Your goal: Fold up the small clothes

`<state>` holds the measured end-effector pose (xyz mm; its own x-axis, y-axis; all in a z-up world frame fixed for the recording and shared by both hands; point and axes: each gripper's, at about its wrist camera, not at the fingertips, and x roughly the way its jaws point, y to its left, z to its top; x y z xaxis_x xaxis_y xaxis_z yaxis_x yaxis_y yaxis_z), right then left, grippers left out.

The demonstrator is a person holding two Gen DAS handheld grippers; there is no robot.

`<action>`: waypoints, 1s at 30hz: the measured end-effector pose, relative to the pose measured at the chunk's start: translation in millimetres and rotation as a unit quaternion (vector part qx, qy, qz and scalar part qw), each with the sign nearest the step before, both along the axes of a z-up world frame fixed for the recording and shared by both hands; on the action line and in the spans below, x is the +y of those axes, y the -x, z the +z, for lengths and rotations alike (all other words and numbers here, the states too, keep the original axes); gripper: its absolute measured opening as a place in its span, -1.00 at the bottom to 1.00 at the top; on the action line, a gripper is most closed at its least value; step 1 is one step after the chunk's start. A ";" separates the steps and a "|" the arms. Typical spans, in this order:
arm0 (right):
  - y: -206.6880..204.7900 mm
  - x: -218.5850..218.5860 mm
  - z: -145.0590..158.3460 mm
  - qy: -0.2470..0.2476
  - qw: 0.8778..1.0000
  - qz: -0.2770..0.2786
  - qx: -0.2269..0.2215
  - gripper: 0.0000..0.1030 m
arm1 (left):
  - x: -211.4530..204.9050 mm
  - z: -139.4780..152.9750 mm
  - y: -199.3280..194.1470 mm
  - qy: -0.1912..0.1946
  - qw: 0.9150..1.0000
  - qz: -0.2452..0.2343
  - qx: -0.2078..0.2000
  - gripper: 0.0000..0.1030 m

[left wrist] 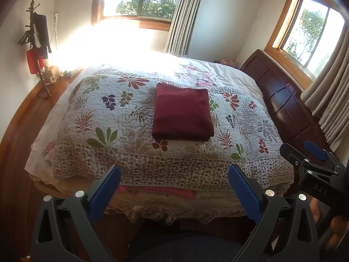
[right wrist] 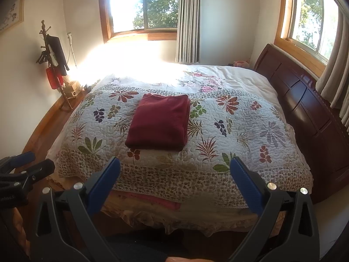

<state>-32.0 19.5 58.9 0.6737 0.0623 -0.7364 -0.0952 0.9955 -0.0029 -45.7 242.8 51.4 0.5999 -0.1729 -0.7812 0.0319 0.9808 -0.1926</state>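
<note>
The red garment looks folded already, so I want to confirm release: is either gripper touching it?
Apart. In both wrist views the left gripper and right gripper hang open short of the bed's edge, with bare quilt between them and the red garment.

Both wrist cameras look from beyond the bed's [left wrist: 152,170] foot edge toward the windows, sharing the quilt [right wrist: 250,131].

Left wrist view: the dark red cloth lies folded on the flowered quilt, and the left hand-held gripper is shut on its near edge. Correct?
Not quite. The dark red cloth does lie folded on the flowered quilt, but the left hand-held gripper is open and empty, held back at the foot of the bed, well clear of the cloth. The left wrist view shows its fingers spread wide apart.
</note>
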 end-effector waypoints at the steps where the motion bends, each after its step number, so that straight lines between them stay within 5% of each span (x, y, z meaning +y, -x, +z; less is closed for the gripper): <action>1: -0.3 0.2 0.3 0.000 1.000 0.000 0.000 0.94 | 0.3 0.5 -0.8 -0.001 1.000 -0.001 -0.001 0.92; 30: -3.6 2.5 0.0 -0.003 1.000 0.000 -0.001 0.94 | 6.7 3.2 -13.5 -0.007 1.000 0.003 -0.004 0.92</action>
<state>-28.3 22.0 58.9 0.6757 0.0655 -0.7342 -0.0943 0.9955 0.0020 -32.1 249.4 54.5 0.6068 -0.1579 -0.7790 0.0274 0.9836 -0.1780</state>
